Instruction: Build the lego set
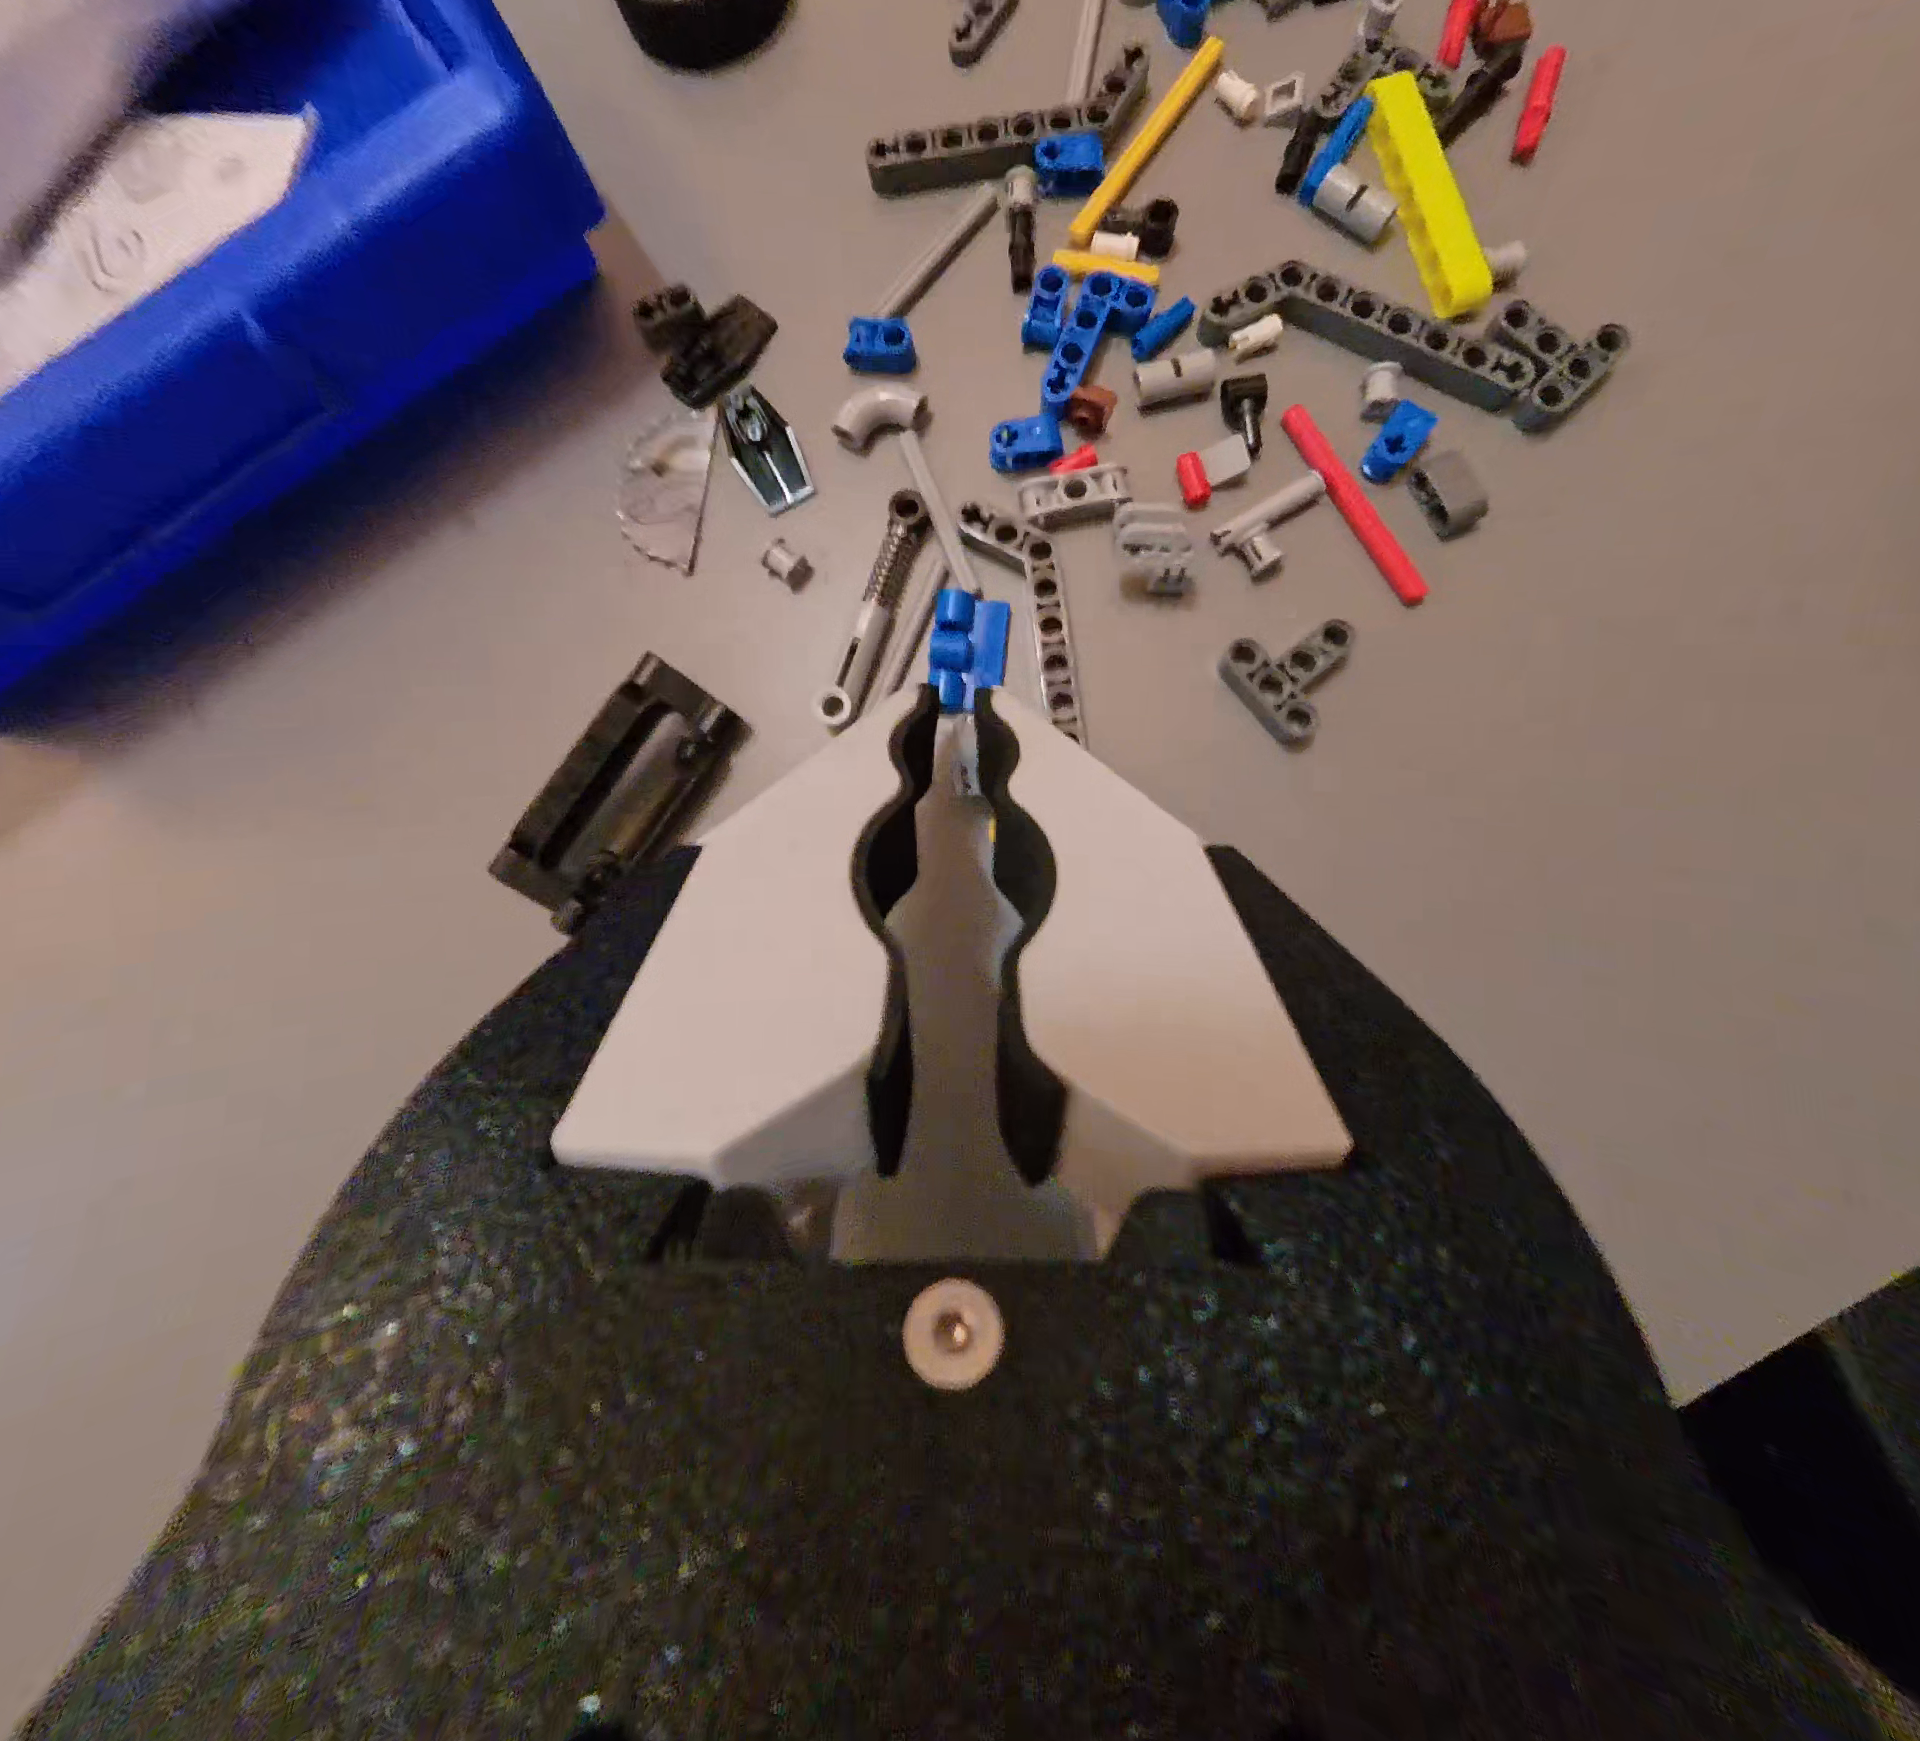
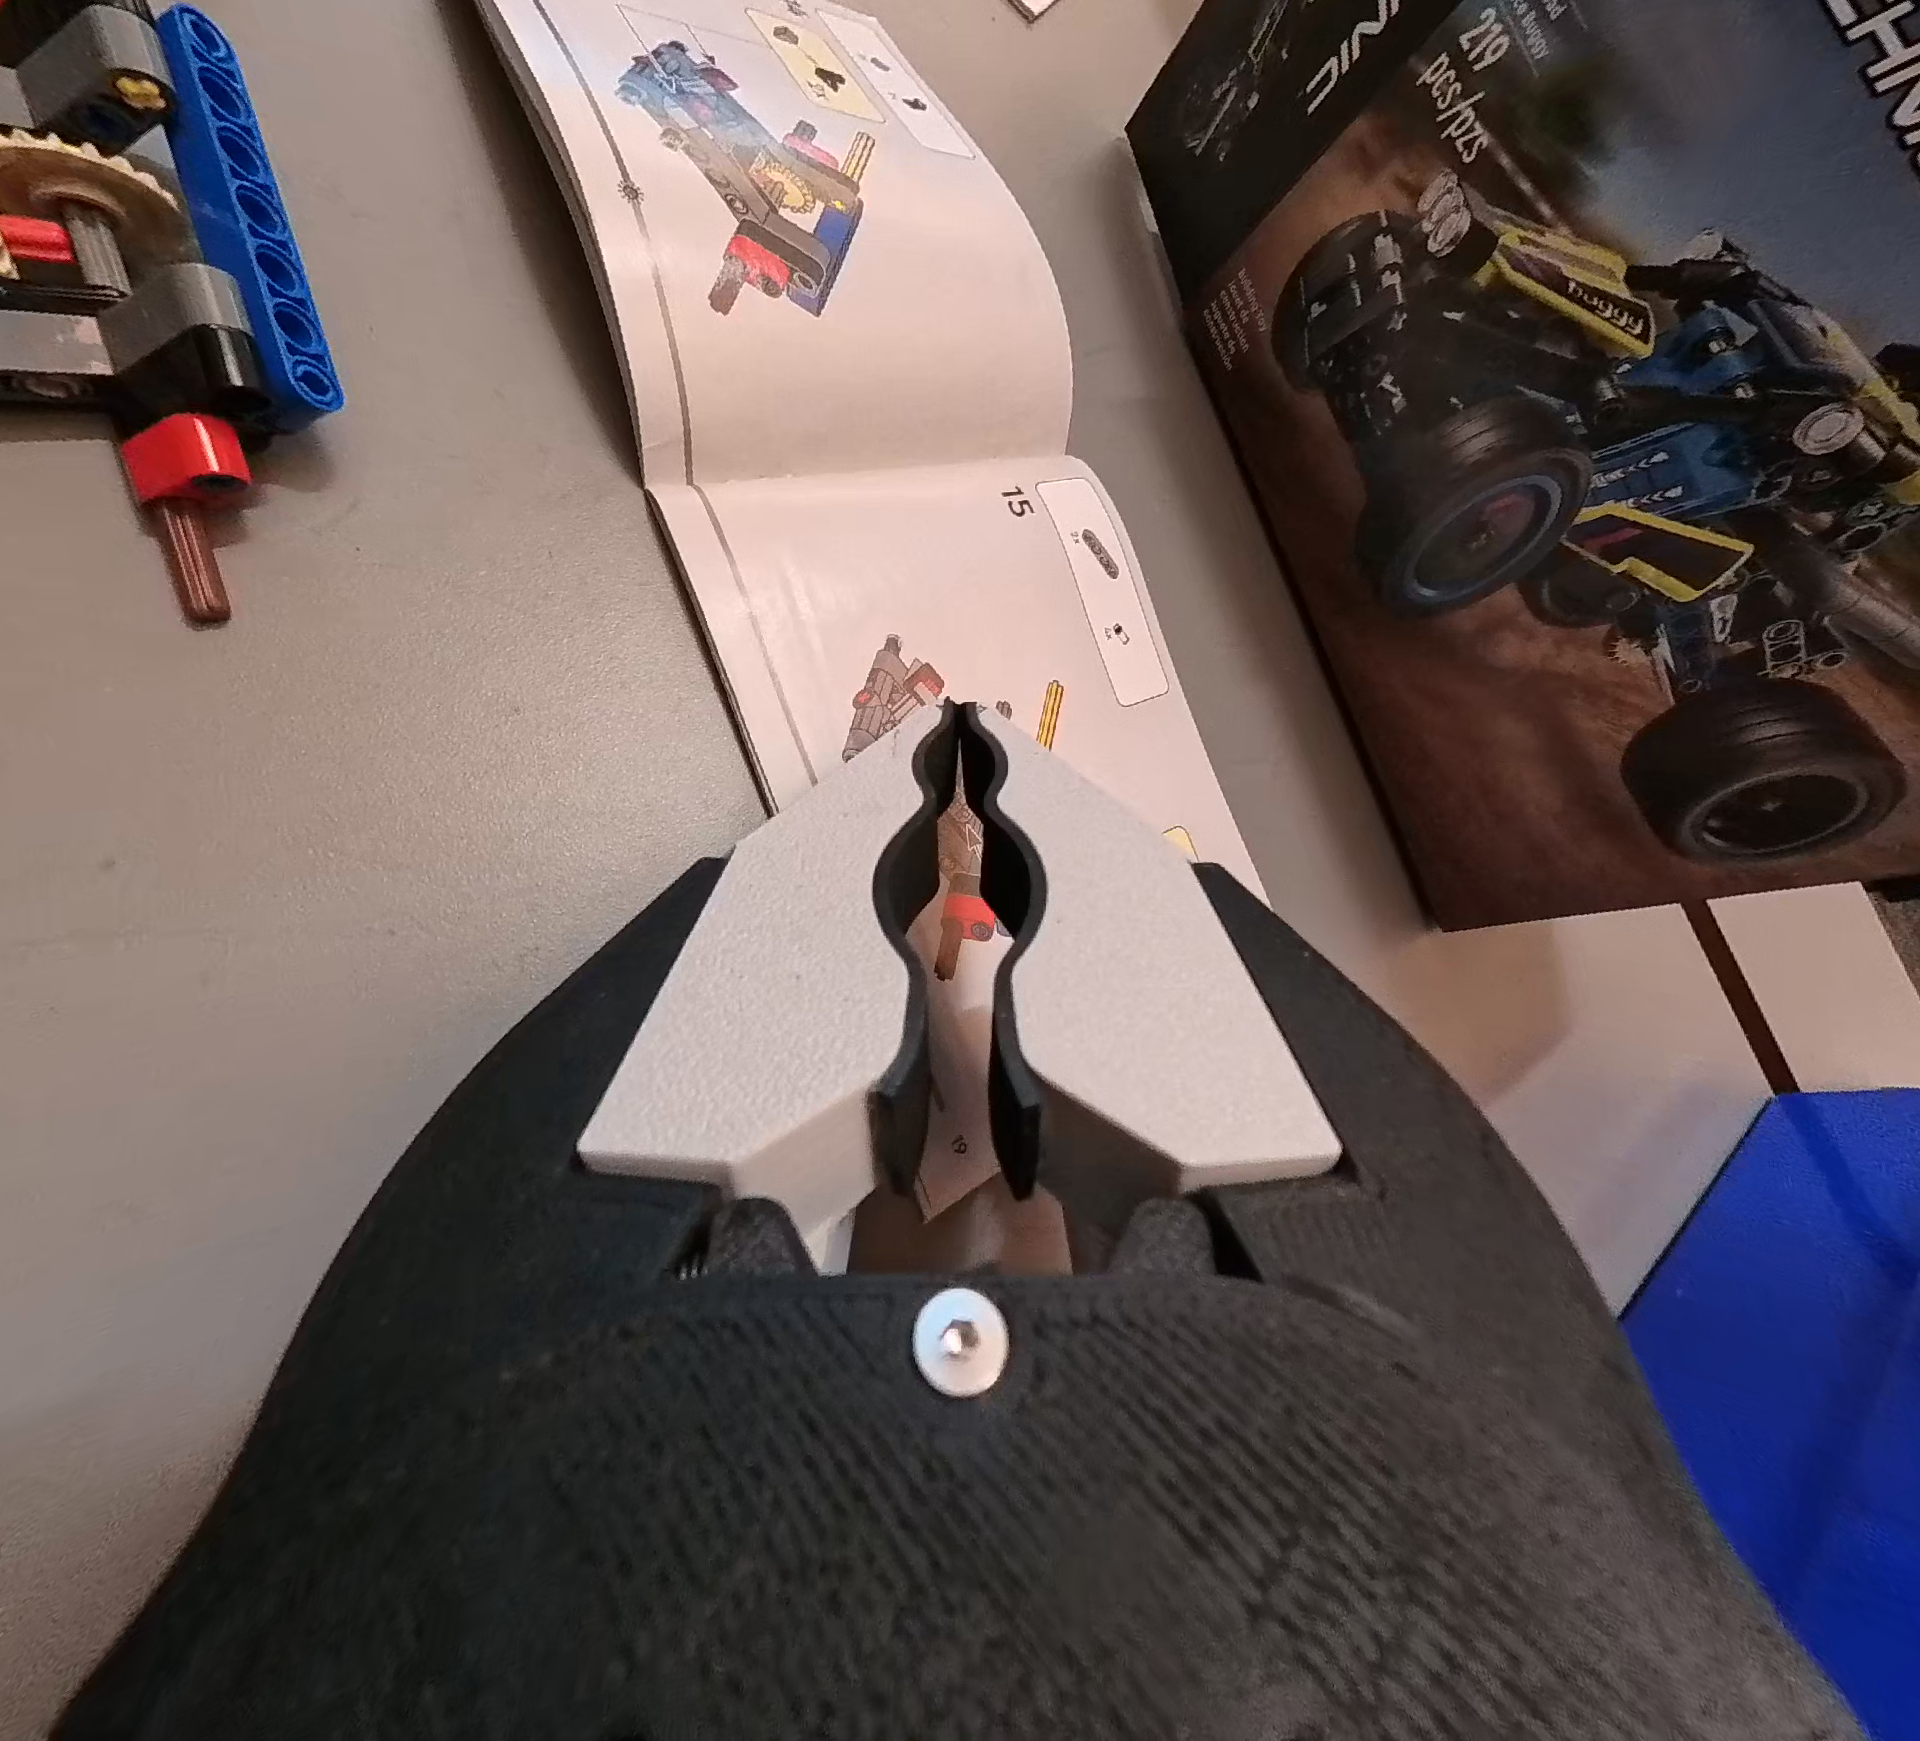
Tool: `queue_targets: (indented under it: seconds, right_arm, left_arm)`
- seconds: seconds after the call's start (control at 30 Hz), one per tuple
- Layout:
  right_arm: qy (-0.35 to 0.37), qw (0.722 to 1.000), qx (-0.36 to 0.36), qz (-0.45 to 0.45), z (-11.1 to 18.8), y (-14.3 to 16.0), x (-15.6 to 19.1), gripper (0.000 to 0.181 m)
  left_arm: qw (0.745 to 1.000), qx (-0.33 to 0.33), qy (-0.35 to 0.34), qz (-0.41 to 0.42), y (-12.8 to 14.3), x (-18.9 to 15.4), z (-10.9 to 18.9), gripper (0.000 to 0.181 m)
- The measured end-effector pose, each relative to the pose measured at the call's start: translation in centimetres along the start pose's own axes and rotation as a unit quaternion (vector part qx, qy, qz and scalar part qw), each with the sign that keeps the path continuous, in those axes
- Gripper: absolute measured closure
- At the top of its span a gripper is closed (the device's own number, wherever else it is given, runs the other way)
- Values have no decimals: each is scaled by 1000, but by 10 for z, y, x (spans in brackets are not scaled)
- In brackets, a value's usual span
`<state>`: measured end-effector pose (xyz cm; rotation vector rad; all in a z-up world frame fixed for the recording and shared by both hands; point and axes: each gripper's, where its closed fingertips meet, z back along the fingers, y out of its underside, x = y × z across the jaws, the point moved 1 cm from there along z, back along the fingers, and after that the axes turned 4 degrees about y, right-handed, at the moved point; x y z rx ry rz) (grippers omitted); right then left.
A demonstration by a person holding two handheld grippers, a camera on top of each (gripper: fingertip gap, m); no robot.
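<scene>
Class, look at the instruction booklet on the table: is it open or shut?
Open. The instruction booklet lies spread at its fold, two printed pages facing up, the far page curling upward.

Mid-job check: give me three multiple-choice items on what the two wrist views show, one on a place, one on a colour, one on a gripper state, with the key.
1. Where does the open instruction booklet lie?
A. Inside the blue bin
B. On the table, between the partly built assembly and the set's box
C. On top of the box

2. What colour is the small piece at the tips of the left gripper?
A. Blue
B. Yellow
C. Red

3. How does the right gripper stand?
A. Wide open
B. Shut on a red axle
C. Shut, nothing between its tips

Key: 1 B, the right wrist view shows the booklet flat on the grey table with the assembly on one side and the box on the other. 2 A, the left wrist view shows a blue connector pinched at the tips. 3 C, the tips meet above the booklet page with nothing held.
</scene>
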<state>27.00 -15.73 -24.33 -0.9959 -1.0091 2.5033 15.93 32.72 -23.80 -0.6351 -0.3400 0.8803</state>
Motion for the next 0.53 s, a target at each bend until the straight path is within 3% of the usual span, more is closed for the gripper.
queue_targets:
  seconds: [0.03, 0.13, 0.23, 0.4, 0.53]
  right_arm:
    - [0, 1000, 0, 0, 0, 0, 0, 181]
    - [-2, 1000, 1, -3, 0, 0, 0, 181]
    - [-4, 1000, 1, -4, 0, 0, 0, 181]
    - [-2, 1000, 0, -2, 0, 0, 0, 181]
    - [-3, 1000, 1, -3, 0, 0, 0, 181]
  left_arm:
    - [1000, -13, -7, -9, -8, 2, 1, 177]
    - [998, -49, 4, -35, -43, -2, -8, 177]
    - [996, -24, 21, -79, -64, -4, -36, 175]
    - [996, 32, 18, -81, -75, 9, -70, 178]
    - [996, 52, 6, -72, -76, 16, -76, 180]
